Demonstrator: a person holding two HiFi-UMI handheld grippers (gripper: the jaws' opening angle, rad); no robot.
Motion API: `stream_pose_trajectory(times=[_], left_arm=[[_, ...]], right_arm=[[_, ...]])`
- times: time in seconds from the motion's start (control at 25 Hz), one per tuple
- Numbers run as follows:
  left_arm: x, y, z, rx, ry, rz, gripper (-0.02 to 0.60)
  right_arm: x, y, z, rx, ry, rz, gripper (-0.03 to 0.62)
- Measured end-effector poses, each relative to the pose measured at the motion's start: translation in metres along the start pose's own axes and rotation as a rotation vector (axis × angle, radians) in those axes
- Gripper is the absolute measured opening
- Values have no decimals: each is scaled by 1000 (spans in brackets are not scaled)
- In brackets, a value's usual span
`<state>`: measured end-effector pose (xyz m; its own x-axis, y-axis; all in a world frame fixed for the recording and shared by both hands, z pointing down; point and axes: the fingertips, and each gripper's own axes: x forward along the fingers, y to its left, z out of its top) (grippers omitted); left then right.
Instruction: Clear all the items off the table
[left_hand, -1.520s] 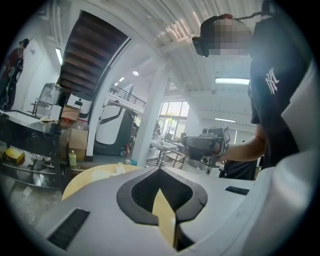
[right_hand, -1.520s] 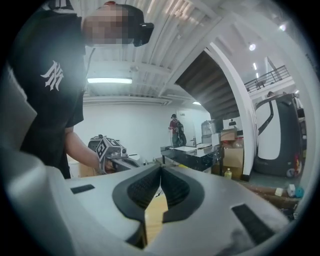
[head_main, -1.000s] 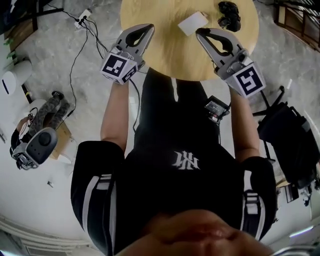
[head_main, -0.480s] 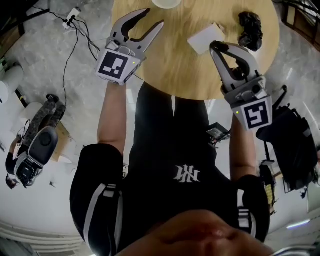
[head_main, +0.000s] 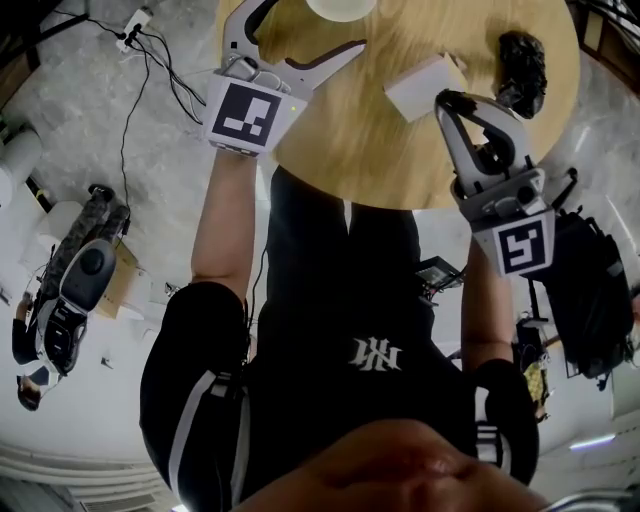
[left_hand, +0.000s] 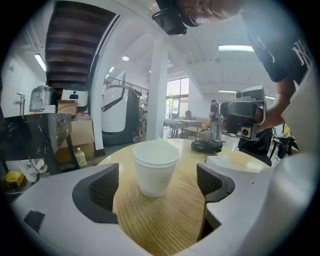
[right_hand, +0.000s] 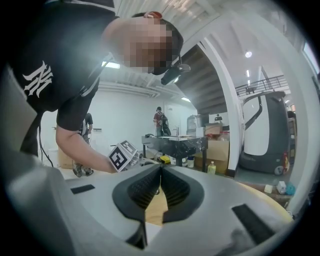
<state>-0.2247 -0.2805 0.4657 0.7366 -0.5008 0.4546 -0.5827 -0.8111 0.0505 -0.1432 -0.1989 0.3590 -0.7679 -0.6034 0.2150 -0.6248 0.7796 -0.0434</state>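
head view: the round wooden table (head_main: 380, 150) fills the upper centre of the picture, with the person standing at its near edge and both grippers reaching over the top.

left gripper (head_main: 308, 28): positioned over the left part of the table. its jaws have just been opening and stand wide apart. in the left gripper view, bare wood shows between the two dark pads (left_hand: 97, 192), and neither pad touches anything.

right gripper (head_main: 448, 100): positioned over the right part of the table. in the right gripper view its ribbed pads (right_hand: 172, 187) meet along a single seam, so the jaws are fully closed with nothing held between them.

white box (head_main: 425, 85): lies flat on the table, right of centre. the closed tip of the right gripper sits just beside its near right corner; contact cannot be determined.

white cup (head_main: 341, 7): stands upright on the table at the top edge of the head view. in the left gripper view it is centred in the gap between the open jaws, level with their tips, with wood visible on both sides. it is clear of both pads.

black bundle (head_main: 522, 65): rests near the right rim of the table, just beyond the right gripper and to the right of the white box, well apart from the cup.
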Motion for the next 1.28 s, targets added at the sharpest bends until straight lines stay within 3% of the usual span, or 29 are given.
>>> stream_pose_trajectory(times=[0.08,0.2,0.28,0.52,0.68,1.28], left_arm=[[6,0,2,0,-4,-7,518],[13,2,5,12,-19,-9,522],[16,5,6,32,-14,1,467],[25,12,6,33,-37,10,425],[27,10,6,41,-38,18,333],[4,7,35,50,-80,21,298]], right_arm=[[1,0,-1,-4,6,1,5],[2,-2,-1,-13,11,2,5],[3,-4,-1,-15,9,0,5],[2,-6,-6,-6,12,-9,5],[-2,-7,-8,1,12,-15,5],[-19,-2,16,-26,-18,-37,5]])
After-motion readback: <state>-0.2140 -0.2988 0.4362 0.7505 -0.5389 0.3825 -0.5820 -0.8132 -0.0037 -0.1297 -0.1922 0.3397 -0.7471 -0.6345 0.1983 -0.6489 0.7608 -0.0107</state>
